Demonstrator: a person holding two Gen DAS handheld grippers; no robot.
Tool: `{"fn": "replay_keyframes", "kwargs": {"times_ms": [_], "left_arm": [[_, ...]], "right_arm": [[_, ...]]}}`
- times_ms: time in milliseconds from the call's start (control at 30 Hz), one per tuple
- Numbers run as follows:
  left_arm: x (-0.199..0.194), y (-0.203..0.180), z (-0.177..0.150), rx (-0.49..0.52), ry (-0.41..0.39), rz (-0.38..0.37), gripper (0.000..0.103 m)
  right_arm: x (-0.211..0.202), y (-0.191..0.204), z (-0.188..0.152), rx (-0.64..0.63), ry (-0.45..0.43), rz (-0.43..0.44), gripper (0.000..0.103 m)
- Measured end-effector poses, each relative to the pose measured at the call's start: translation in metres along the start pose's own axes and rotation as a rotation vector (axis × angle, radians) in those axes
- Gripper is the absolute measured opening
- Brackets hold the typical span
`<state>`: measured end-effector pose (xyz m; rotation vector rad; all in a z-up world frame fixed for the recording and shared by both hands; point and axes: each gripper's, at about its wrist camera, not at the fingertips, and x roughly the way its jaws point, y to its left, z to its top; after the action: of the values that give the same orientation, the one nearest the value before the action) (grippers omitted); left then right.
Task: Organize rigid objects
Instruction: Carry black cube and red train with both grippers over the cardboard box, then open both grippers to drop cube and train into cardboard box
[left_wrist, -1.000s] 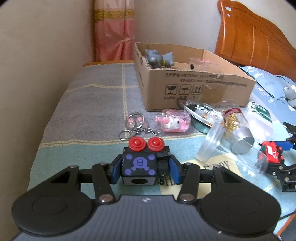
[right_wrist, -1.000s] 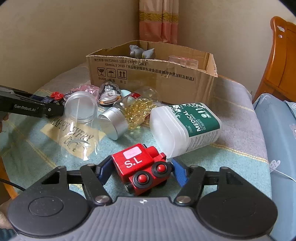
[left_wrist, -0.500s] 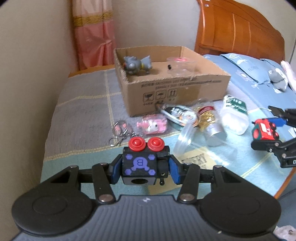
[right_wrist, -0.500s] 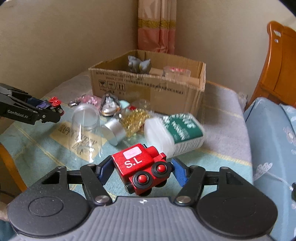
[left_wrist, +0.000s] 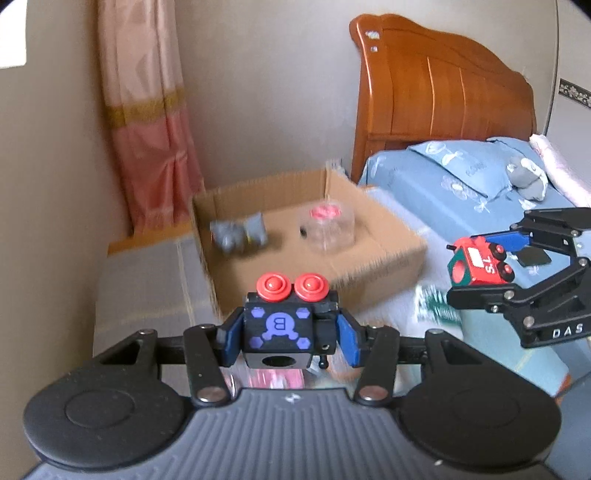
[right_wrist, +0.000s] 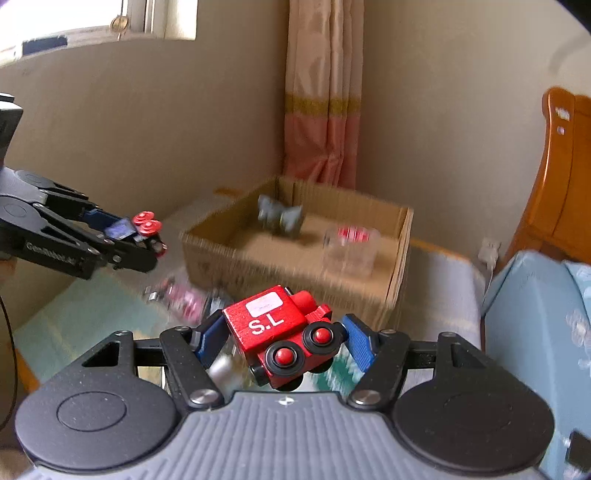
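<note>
Left tool (left_wrist: 290, 338) is pinching a black toy car (left_wrist: 282, 332), right tool (right_wrist: 282, 341) a tilted red one (right_wrist: 284, 338), short of the cardboard box (left_wrist: 369, 266); the skewed red car risks slipping out.

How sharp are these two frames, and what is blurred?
Left wrist view: the black toy train car in the left claw is crisp; the cardboard box and its contents smear with motion. Right wrist view: the red toy train car in the right claw is sharp, the box blurred, the window glaring top left.

Red toy train (right_wrist: 280, 339) between jaws
</note>
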<state>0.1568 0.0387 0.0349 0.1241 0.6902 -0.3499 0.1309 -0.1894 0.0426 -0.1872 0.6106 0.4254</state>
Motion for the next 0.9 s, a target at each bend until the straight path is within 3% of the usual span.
{"fn": "replay_keyframes", "kwargs": {"times_ms": [267, 633, 667, 733, 900], "left_arm": [[0.047, 0.014, 0.042, 0.009, 0.011, 0.01, 0.05], [0.094, 0.029, 0.056, 0.009, 0.064, 0.029, 0.05], [0.097, 0.029, 0.055, 0.009, 0.068, 0.031, 0.05], [0.103, 0.031, 0.055, 0.01, 0.08, 0.034, 0.05], [0.112, 0.034, 0.053, 0.007, 0.099, 0.042, 0.05]], "right_arm": [[0.039, -0.018, 0.04, -0.012, 0.001, -0.043, 0.072], [0.089, -0.038, 0.055, 0.0, 0.039, -0.127, 0.073], [0.092, -0.037, 0.054, -0.009, 0.047, -0.144, 0.075], [0.096, -0.037, 0.051, -0.014, 0.052, -0.155, 0.088], [0.091, -0.036, 0.042, -0.01, 0.053, -0.146, 0.095]]}}
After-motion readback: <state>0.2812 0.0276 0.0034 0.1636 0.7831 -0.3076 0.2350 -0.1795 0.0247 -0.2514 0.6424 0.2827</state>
